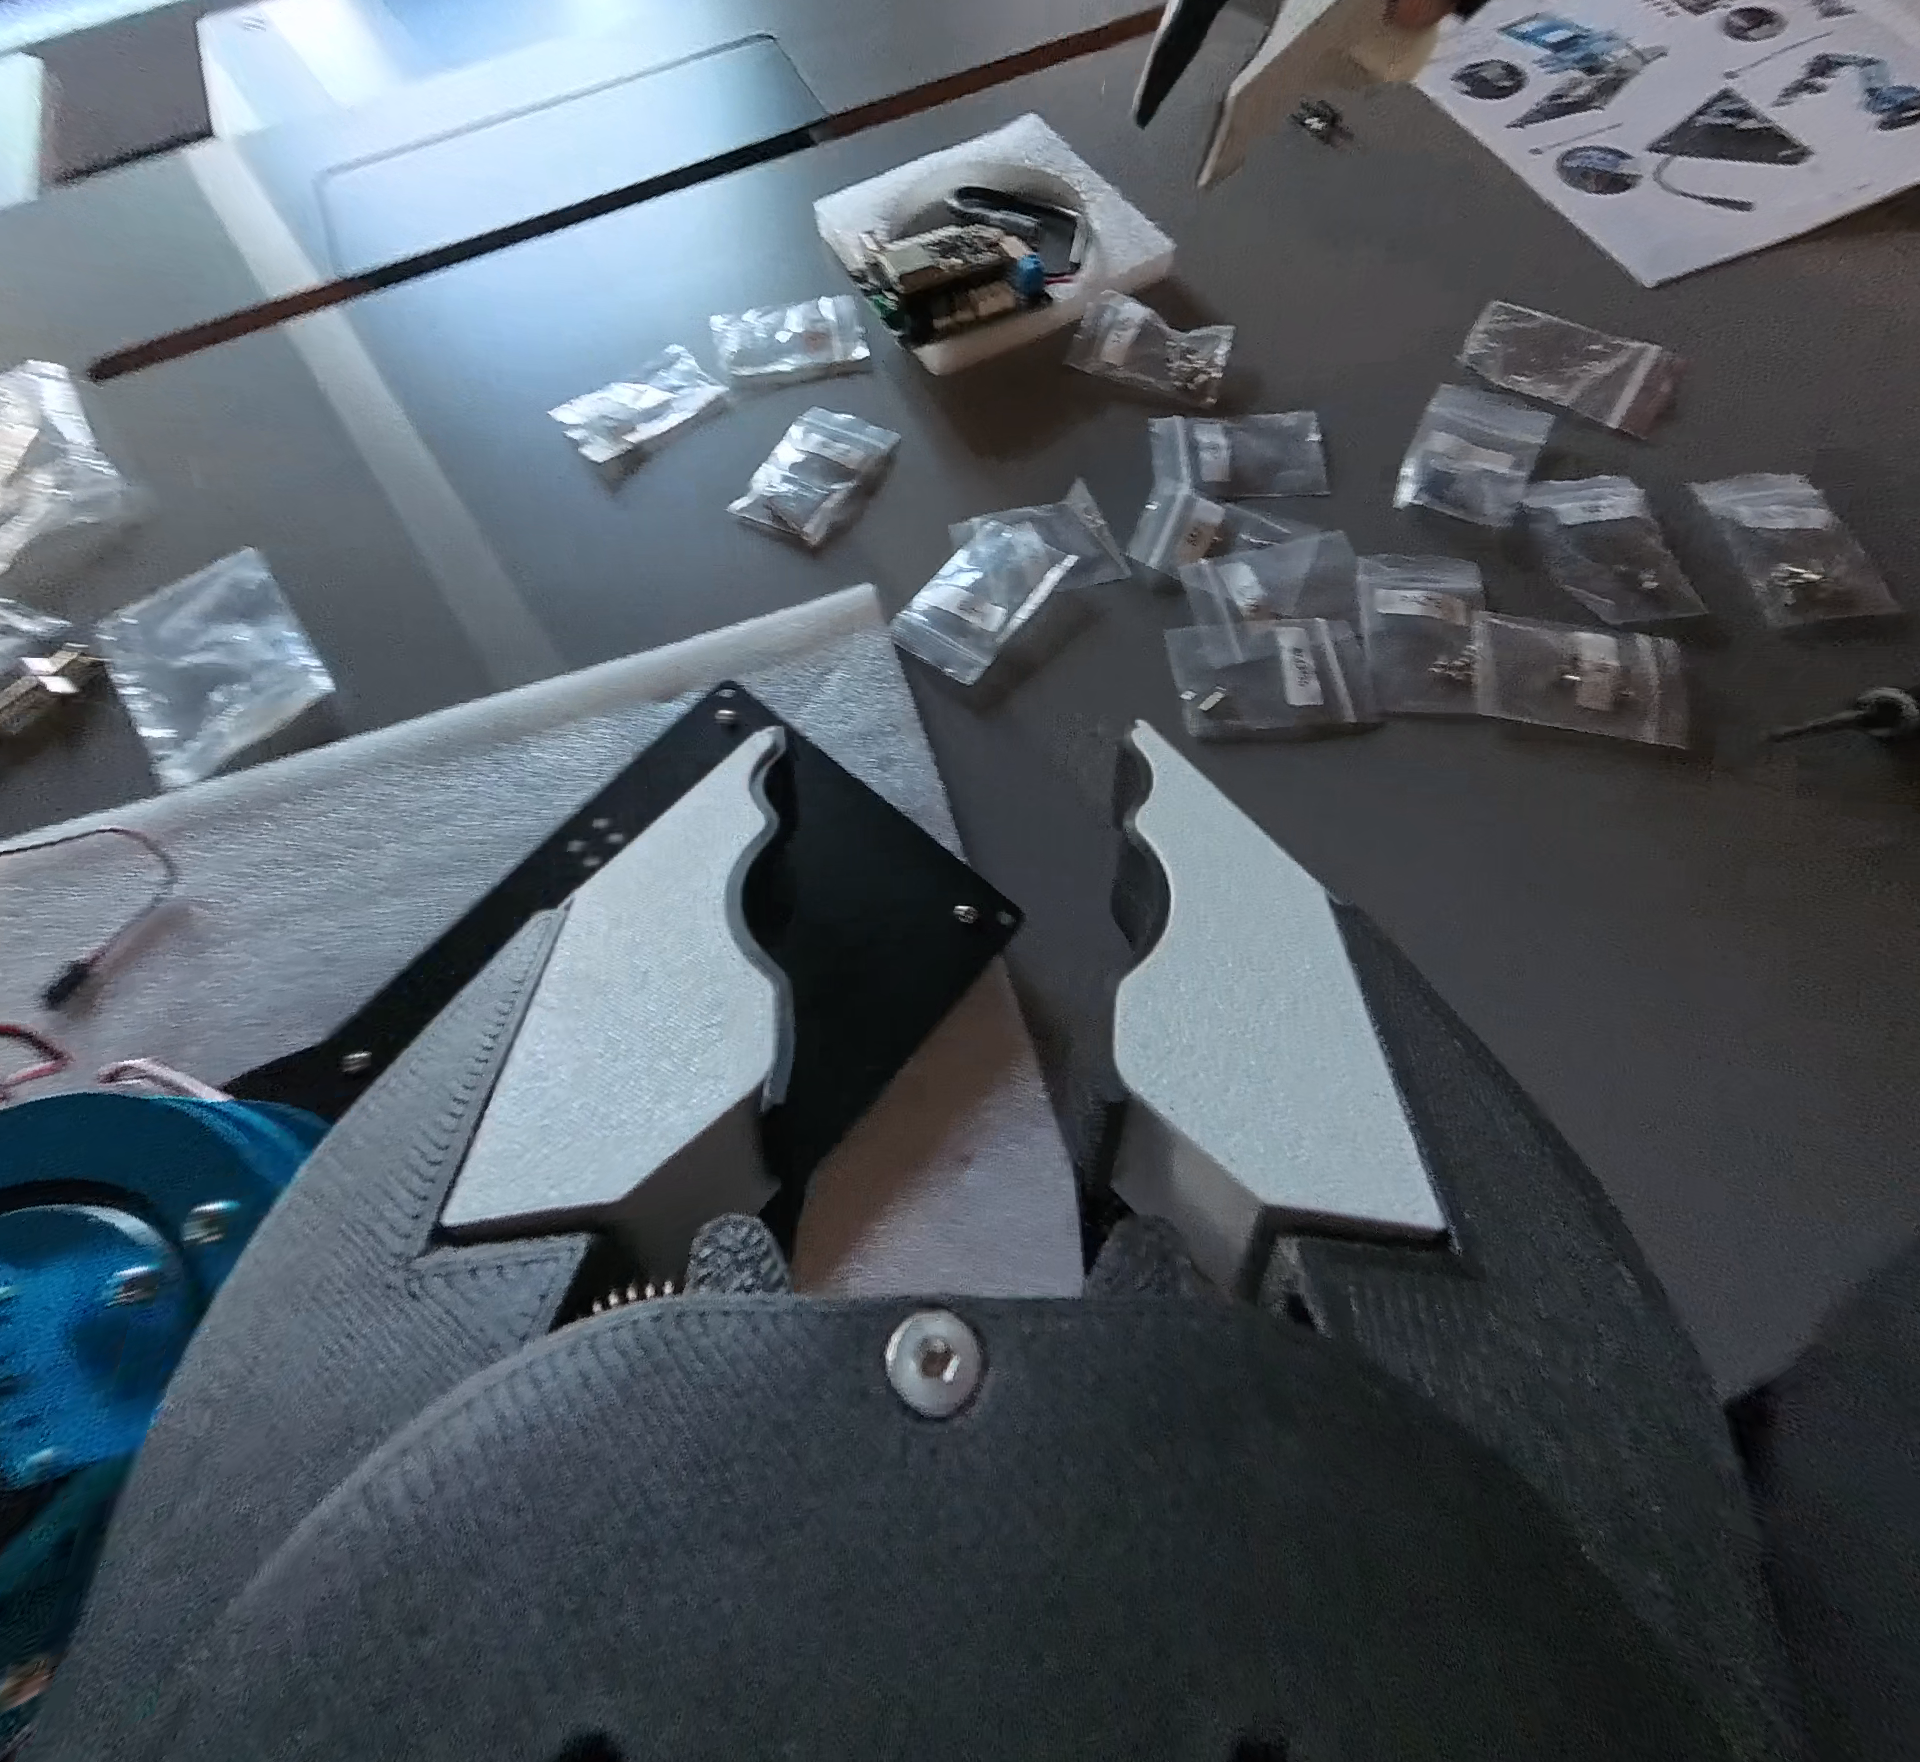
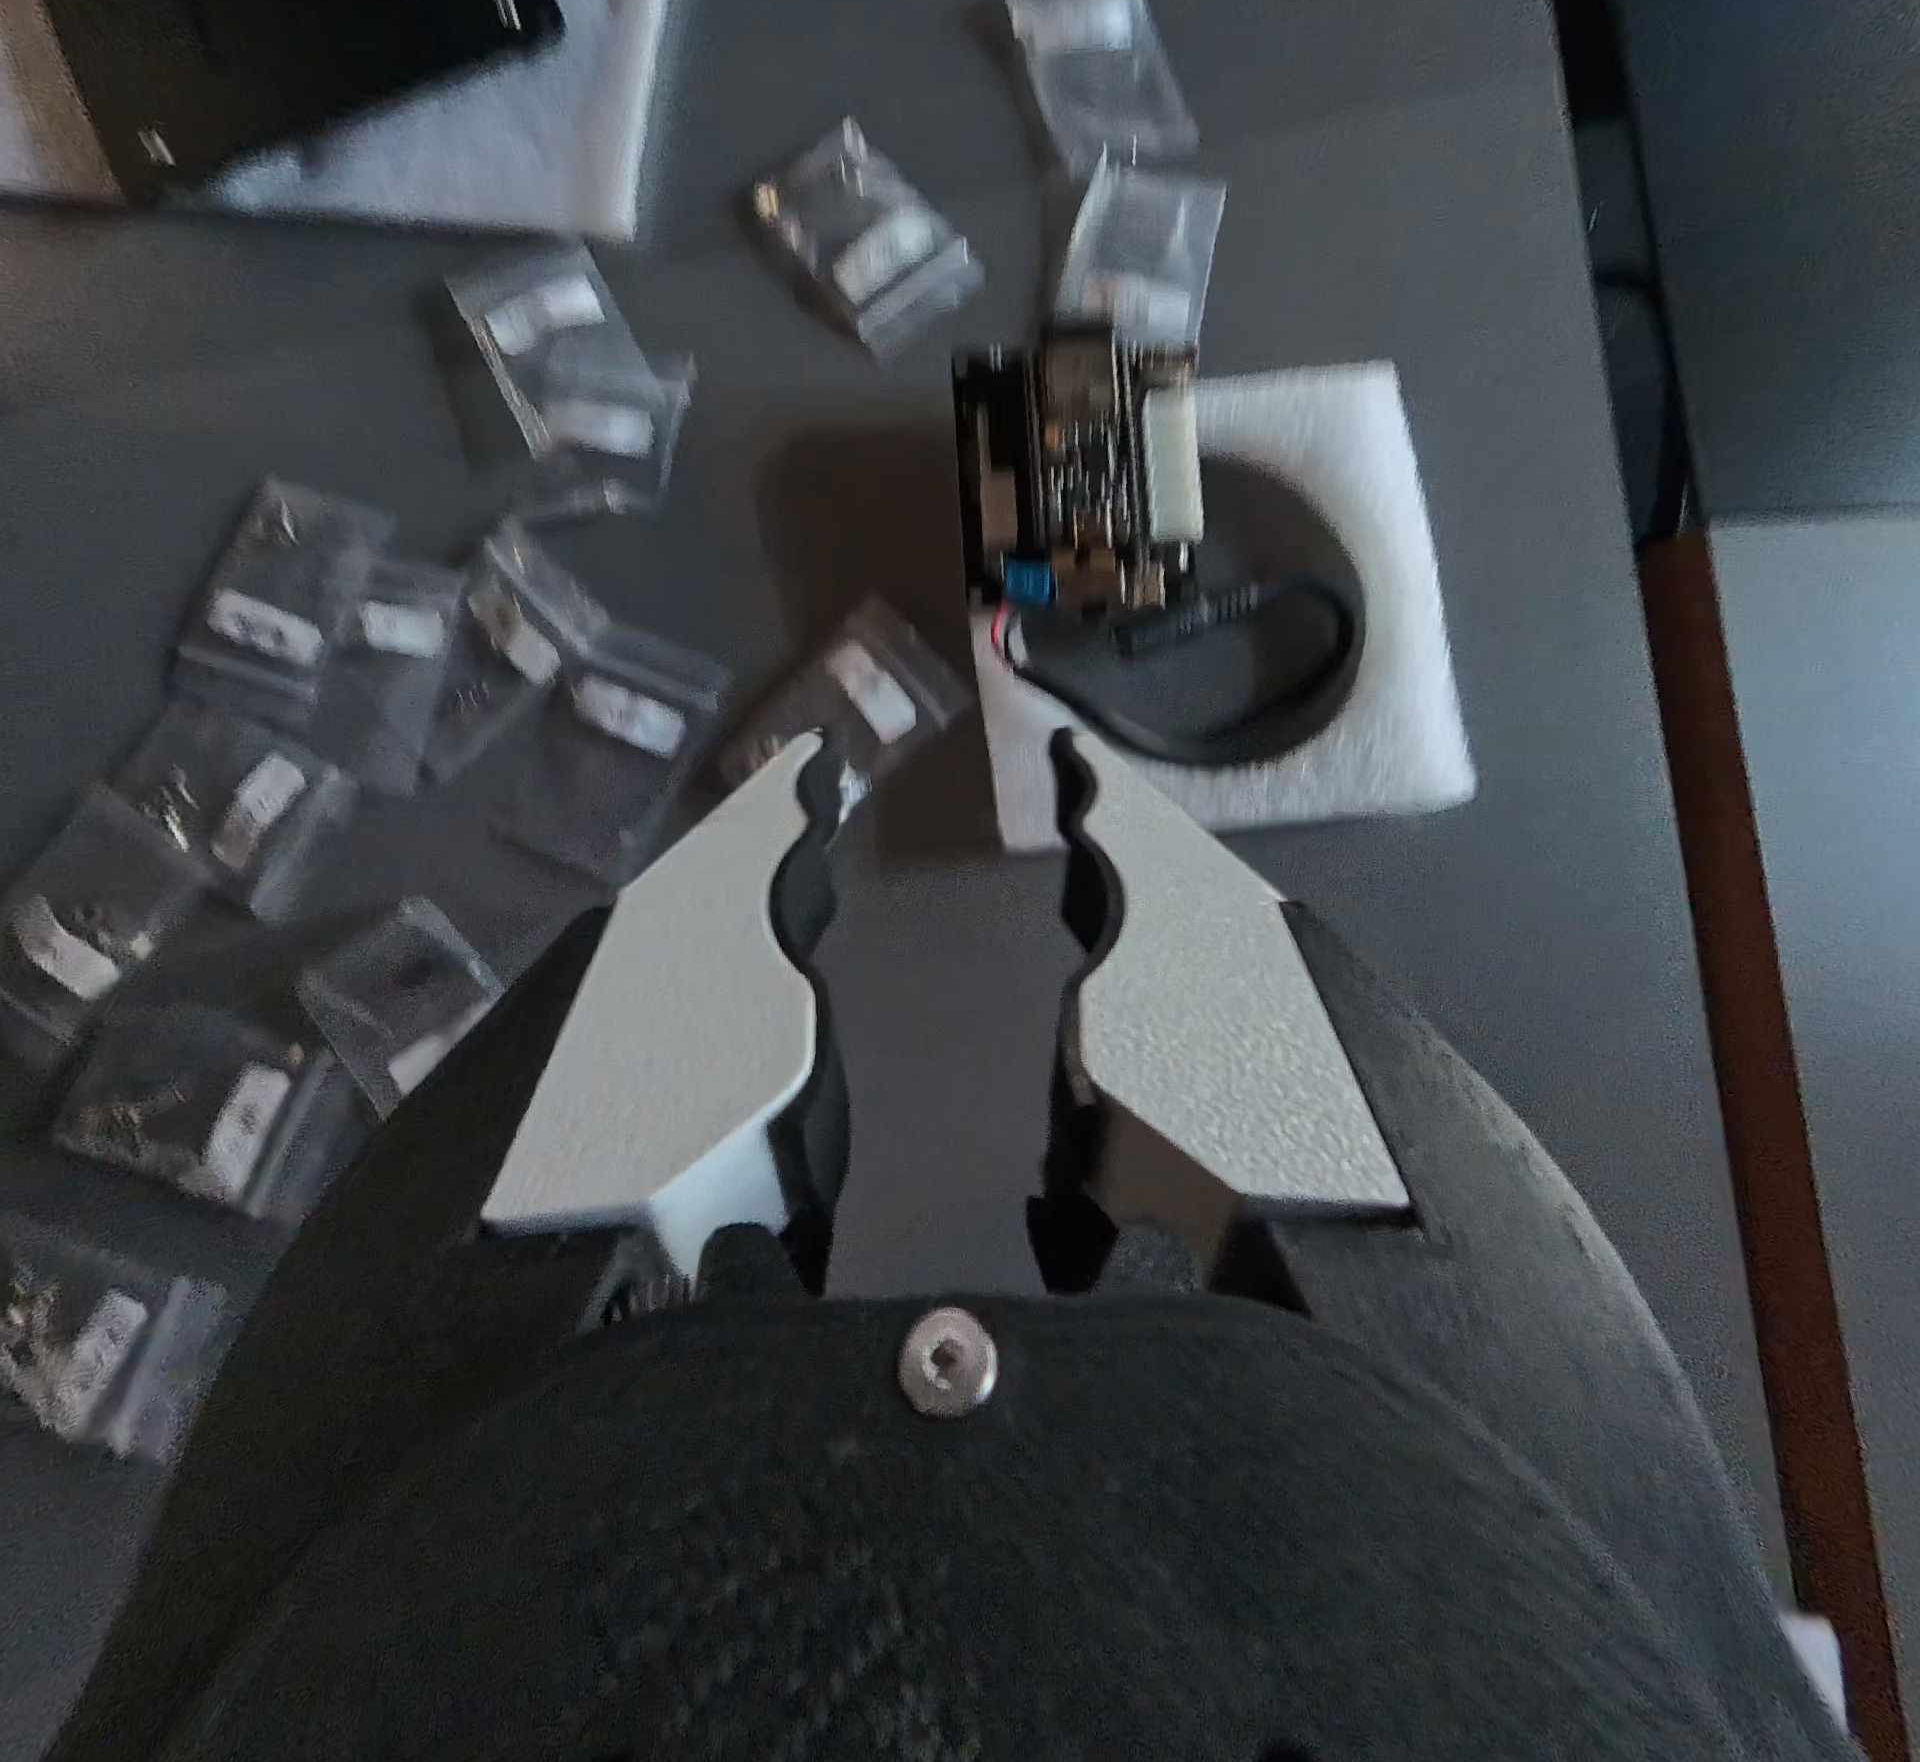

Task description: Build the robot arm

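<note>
Hovering above a matte grey bench [image 1: 1455, 985], the left tool [image 1: 956, 746] gapes wide and empty over a flat black plate [image 1: 862, 891] on white foam sheet [image 1: 312, 839]. Right tool [image 2: 935, 741], likewise spread and empty, hangs near crinkled clear bags [image 2: 571, 382] and what appears a circuit board [image 2: 1081, 465] in blurred foam block [image 2: 1392, 486].

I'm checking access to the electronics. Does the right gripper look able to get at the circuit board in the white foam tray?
Probably yes. The right gripper is open and empty, pointing toward the circuit board, which sits exposed atop the white foam tray. Only a small clear bag lies near its path, to one side.
</note>
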### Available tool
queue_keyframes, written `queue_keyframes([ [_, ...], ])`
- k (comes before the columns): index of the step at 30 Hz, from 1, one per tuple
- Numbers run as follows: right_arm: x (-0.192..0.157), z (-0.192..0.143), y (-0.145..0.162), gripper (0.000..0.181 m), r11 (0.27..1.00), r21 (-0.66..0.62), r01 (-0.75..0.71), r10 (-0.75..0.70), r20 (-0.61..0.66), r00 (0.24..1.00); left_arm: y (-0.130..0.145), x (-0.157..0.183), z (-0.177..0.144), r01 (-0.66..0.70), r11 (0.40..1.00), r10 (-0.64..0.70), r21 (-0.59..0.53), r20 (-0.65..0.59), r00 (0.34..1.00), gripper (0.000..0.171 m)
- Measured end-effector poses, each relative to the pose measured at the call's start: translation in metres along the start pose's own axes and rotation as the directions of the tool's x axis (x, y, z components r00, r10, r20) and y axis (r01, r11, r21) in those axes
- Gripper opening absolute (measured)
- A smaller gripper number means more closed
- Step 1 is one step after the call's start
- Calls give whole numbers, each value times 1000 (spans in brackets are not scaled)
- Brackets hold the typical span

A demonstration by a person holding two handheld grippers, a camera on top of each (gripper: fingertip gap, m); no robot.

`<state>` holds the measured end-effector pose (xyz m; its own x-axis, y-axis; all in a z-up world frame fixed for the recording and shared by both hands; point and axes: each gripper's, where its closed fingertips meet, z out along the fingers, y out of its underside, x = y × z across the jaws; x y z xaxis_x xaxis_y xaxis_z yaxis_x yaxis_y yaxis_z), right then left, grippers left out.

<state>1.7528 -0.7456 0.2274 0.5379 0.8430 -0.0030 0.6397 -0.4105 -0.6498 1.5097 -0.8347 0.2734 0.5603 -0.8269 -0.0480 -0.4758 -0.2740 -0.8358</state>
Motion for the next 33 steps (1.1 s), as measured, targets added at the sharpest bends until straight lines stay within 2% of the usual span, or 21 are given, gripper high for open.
queue_keyframes([
  [1, 2, -1, 15, 29, 1000, -26, -1, 0, -5, 1000, 2, 9, 1, 4, 1000, -4, 0, -35, 999, 53],
  [3, 6, 1, 38, 25, 998, -49, -49, 49, 4, 999, 10, 28, 7, -10, 1000, 8, -21, -100, 995, 42],
  [5, -4, -1, 48, 8, 995, -54, -80, 84, 76, 994, 26, 50, 17, -74, 993, 57, -96, -170, 984, 26],
  [6, -4, -3, 55, 4, 994, -77, -79, 85, 73, 994, 36, 58, 23, -115, 982, 86, -147, -191, 978, 24],
  [8, -4, -8, 69, 2, 987, -153, -57, 67, 62, 996, 54, 70, 33, -202, 950, 150, -240, -219, 964, 20],
  [10, -5, -10, 83, 2, 972, -231, -50, 67, 64, 996, 64, 80, 38, -272, 915, 198, -298, -253, 947, 4],
  [13, -3, -8, 101, 1, 936, -353, -12, 30, 47, 998, 79, 84, 43, -346, 845, 245, -409, -280, 928, 6],
  [15, -6, -8, 100, 0, 932, -362, 7, 11, 47, 999, 88, 81, 46, -395, 793, 291, -464, -282, 914, 8],
  [16, -6, -8, 100, 0, 930, -368, 11, 3, 38, 999, 89, 83, 47, -413, 783, 305, -465, -292, 906, 0],
  [23, -7, -7, 99, 0, 908, -414, 60, -63, 6, 998, 88, 84, 50, -465, 753, 363, -466, -296, 884, 0],
  [27, -12, -8, 89, 0, 937, -349, 27, -19, 26, 999, 78, 89, 48, -395, 810, 275, -434, -314, 909, 0],
  [33, -14, -5, 97, 0, 929, -370, 21, -8, 38, 999, 88, 93, 48, -391, 786, 243, -480, -341, 908, 0],
])
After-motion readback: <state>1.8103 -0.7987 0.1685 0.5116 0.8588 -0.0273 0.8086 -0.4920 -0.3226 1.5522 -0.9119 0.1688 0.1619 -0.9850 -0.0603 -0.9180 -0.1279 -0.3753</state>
